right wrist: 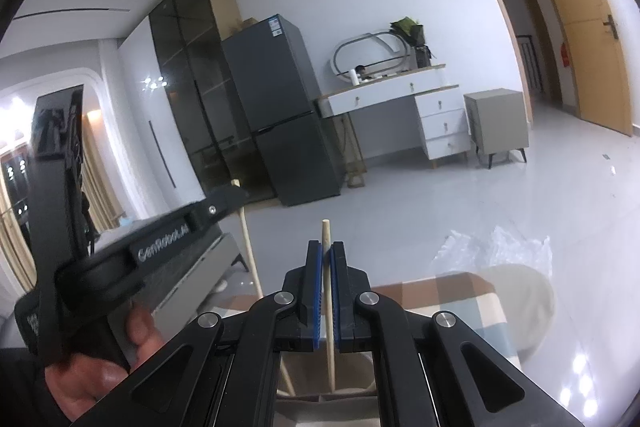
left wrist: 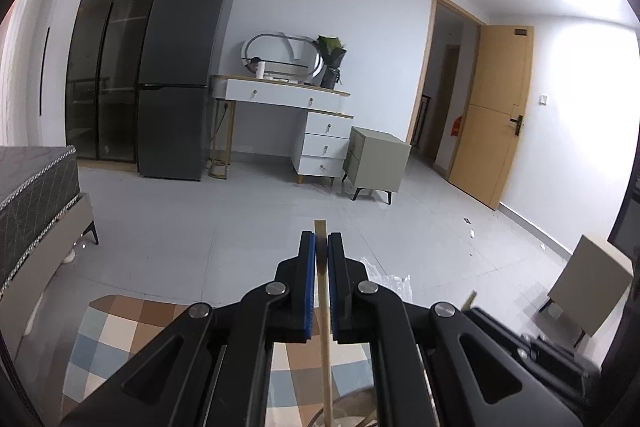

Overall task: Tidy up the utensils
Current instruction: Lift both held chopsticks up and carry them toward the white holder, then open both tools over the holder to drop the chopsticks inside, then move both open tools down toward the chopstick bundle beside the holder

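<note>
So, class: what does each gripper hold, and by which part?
Left gripper: flat wooden stick, near its top end. Right gripper: round wooden chopstick, just below its top.

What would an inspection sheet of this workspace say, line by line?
Surface: checkered brown, blue and cream cloth below the tools.
Job's things: flat pale wooden stick in the left gripper; round pale wooden chopstick in the right gripper; both upright.
Clutter: crumpled clear plastic wrap on the floor.
Grippers: both sets of jaws shut on their sticks.
Cables: nothing seen.
Surroundings: dark grey fridge, white dressing desk, open tan wooden door, grey bed.
</note>
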Demonstrator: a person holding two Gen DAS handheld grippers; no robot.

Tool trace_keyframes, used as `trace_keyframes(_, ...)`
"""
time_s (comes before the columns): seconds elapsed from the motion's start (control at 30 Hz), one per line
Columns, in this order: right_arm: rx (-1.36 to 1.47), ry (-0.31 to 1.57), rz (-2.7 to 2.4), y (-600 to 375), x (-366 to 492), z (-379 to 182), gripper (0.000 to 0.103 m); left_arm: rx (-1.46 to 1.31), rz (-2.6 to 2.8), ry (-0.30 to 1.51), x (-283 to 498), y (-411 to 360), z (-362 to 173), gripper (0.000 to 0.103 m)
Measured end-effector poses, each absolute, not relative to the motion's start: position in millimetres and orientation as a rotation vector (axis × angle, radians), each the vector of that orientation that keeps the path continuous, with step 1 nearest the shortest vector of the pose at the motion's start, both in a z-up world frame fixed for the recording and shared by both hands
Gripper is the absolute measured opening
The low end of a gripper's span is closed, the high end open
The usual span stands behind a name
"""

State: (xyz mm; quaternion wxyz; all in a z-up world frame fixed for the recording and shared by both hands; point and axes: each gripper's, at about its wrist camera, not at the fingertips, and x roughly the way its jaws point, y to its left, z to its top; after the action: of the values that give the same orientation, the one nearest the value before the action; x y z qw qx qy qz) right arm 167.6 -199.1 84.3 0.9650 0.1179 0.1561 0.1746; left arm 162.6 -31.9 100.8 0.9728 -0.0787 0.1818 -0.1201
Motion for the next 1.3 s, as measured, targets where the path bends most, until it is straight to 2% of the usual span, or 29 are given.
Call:
trace_keyframes(0.3, 0.204, 0.36, 0.387, -189.7, 160.1, 75.7, 0.004, -0.114, -0.318, 0.428, 150.6, -28.1, 97.6, 0.002)
trace_keyframes(0.57, 0.221, 0.471, 0.405, -186.3, 162.0, 63.5, 0.007, -0.149, -0.423, 0.686, 157.7, -22.8, 84.7, 0.003)
trace_keyframes(0.6, 0.232, 0.491, 0.398, -187.9, 160.8, 61.1, 0.007, -0.148, -0.408, 0.708, 156.4, -22.6, 84.8, 0.007)
trace_keyframes(0.67, 0.251, 0.513, 0.39, -192.5, 156.3, 57.4, 0.01, -0.151, -0.37, 0.738, 150.7, -19.6, 87.2, 0.03)
trace_keyframes(0.7, 0.259, 0.521, 0.381, -195.3, 152.0, 56.7, 0.011, -0.165, -0.362, 0.729, 144.6, -16.0, 91.4, 0.035)
trace_keyframes(0.77, 0.277, 0.516, 0.372, -200.1, 141.2, 58.9, 0.019, -0.172, -0.343, 0.702, 130.6, -10.9, 100.7, 0.055)
trace_keyframes(0.8, 0.282, 0.508, 0.373, -201.2, 135.2, 60.7, 0.024, -0.168, -0.322, 0.687, 120.9, -7.5, 105.3, 0.06)
trace_keyframes(0.87, 0.288, 0.49, 0.363, -202.8, 119.4, 65.1, 0.037, -0.176, -0.295, 0.662, 101.2, 0.4, 114.0, 0.064)
trace_keyframes(0.97, 0.287, 0.478, 0.36, -201.4, 96.4, 71.8, 0.041, -0.177, -0.239, 0.651, 81.9, 5.6, 120.6, 0.072)
trace_keyframes(1.03, 0.29, 0.469, 0.359, -199.3, 81.9, 75.3, 0.053, -0.183, -0.204, 0.637, 65.9, 8.6, 125.4, 0.074)
trace_keyframes(1.1, 0.289, 0.451, 0.366, -196.9, 65.0, 79.4, 0.056, -0.178, -0.168, 0.625, 55.4, 12.0, 127.3, 0.08)
trace_keyframes(1.17, 0.282, 0.438, 0.364, -193.9, 52.1, 82.3, 0.068, -0.175, -0.14, 0.614, 44.8, 14.2, 128.6, 0.086)
trace_keyframes(1.3, 0.269, 0.397, 0.371, -187.8, 21.9, 87.1, 0.078, -0.167, -0.096, 0.592, 26.6, 17.7, 130.2, 0.091)
